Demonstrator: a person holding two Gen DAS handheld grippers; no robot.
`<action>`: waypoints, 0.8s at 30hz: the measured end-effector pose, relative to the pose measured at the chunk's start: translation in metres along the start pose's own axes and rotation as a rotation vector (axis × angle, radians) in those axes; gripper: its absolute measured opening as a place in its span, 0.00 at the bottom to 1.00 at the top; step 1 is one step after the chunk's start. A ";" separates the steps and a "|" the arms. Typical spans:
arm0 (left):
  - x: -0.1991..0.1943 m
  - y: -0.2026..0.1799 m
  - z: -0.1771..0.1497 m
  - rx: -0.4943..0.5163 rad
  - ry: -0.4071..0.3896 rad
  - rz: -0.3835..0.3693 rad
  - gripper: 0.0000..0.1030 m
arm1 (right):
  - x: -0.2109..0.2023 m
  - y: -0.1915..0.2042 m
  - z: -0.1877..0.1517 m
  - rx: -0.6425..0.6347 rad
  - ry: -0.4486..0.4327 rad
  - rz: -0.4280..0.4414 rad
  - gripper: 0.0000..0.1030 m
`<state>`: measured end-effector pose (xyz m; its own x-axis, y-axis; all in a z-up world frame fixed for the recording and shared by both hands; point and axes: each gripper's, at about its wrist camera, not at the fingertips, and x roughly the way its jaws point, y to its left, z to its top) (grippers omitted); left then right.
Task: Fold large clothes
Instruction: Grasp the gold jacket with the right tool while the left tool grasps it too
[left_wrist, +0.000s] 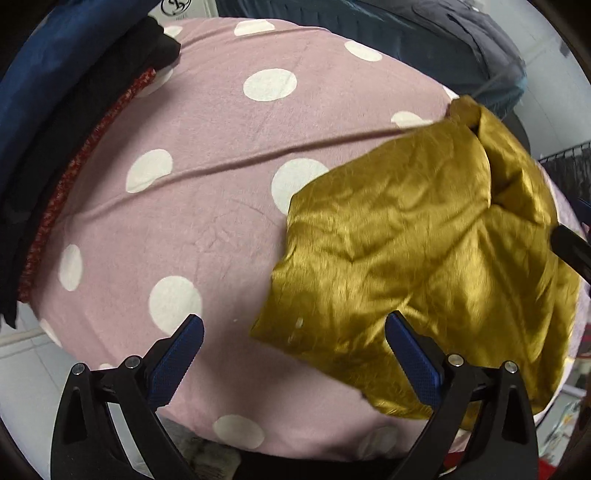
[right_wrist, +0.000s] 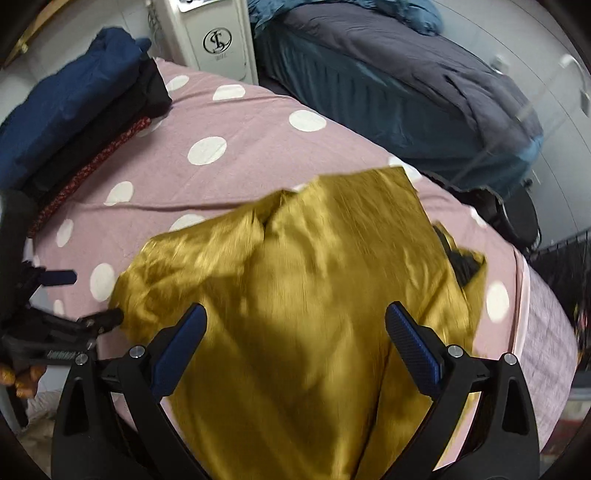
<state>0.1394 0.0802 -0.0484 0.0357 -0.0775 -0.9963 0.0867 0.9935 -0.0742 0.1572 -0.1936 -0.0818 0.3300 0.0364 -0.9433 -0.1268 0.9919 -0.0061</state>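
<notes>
A shiny mustard-gold garment (left_wrist: 424, 258) lies crumpled on a pink bedspread with white dots (left_wrist: 207, 122). In the left wrist view it fills the right half, and my left gripper (left_wrist: 295, 325) hovers open at its left edge, nothing between the blue pads. From the right wrist camera the same gold garment (right_wrist: 303, 295) spreads under and ahead of my right gripper (right_wrist: 295, 314), which stands open above the cloth. The left gripper (right_wrist: 85, 299) shows there at the far left, beside the garment's left edge.
A stack of folded clothes (right_wrist: 74, 122), navy, black and red patterned, sits at the bed's far left. Behind the pink bedspread (right_wrist: 240, 147) stands a white cabinet (right_wrist: 218, 40) and a second bed with dark grey bedding (right_wrist: 406, 92). A dark wire basket (right_wrist: 561, 258) is at right.
</notes>
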 end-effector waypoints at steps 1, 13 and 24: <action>0.004 0.003 0.005 -0.025 0.005 -0.027 0.94 | 0.015 0.000 0.012 -0.003 0.020 -0.032 0.93; 0.028 -0.012 0.036 -0.029 0.062 -0.177 0.94 | 0.055 -0.072 -0.067 0.219 0.190 0.012 0.20; 0.031 -0.068 -0.002 0.137 0.071 -0.178 0.94 | 0.046 -0.021 -0.300 0.308 0.507 0.022 0.13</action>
<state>0.1331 0.0104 -0.0746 -0.0619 -0.2401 -0.9688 0.2203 0.9434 -0.2479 -0.1054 -0.2488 -0.2245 -0.1669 0.0700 -0.9835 0.1741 0.9839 0.0405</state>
